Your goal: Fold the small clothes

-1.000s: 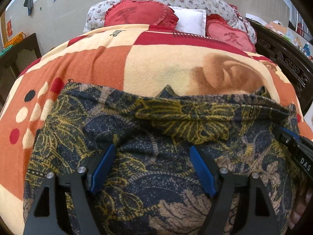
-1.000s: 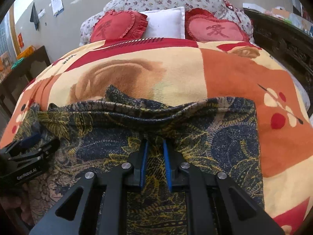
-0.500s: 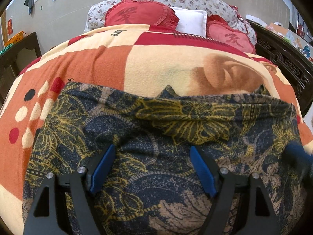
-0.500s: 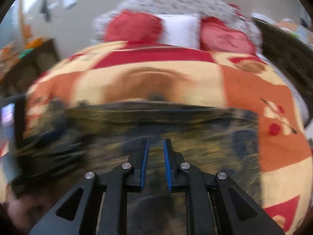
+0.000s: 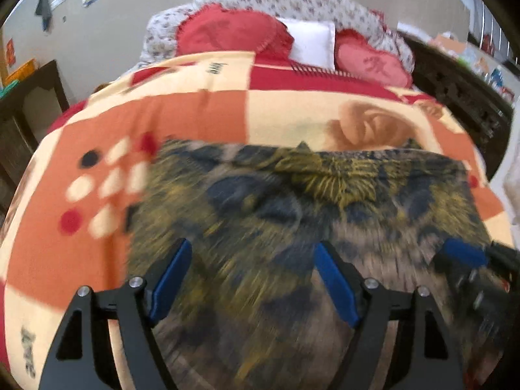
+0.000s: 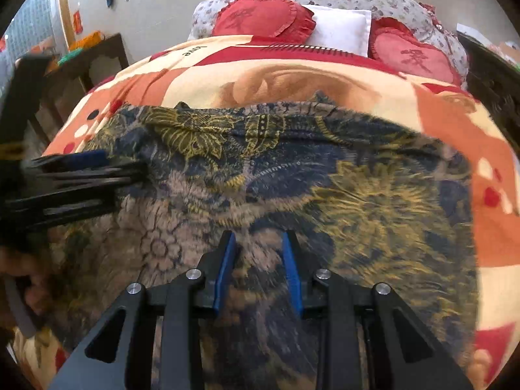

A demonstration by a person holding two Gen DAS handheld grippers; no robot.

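Much of the patterned garment [image 5: 292,214] is motion-blurred, its near edge cut off.

The right gripper [image 6: 258,269] fingers are opening above the garment [image 6: 292,178]; both hands seemingly shifted sideways.

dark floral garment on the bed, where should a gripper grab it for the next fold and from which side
Probably the far edge of the garment: it lies bunched and slightly raised on the blanket, giving the fingers a ridge to pinch. Come from above, near a far corner. The left gripper is open; the right gripper is opening, holding nothing.
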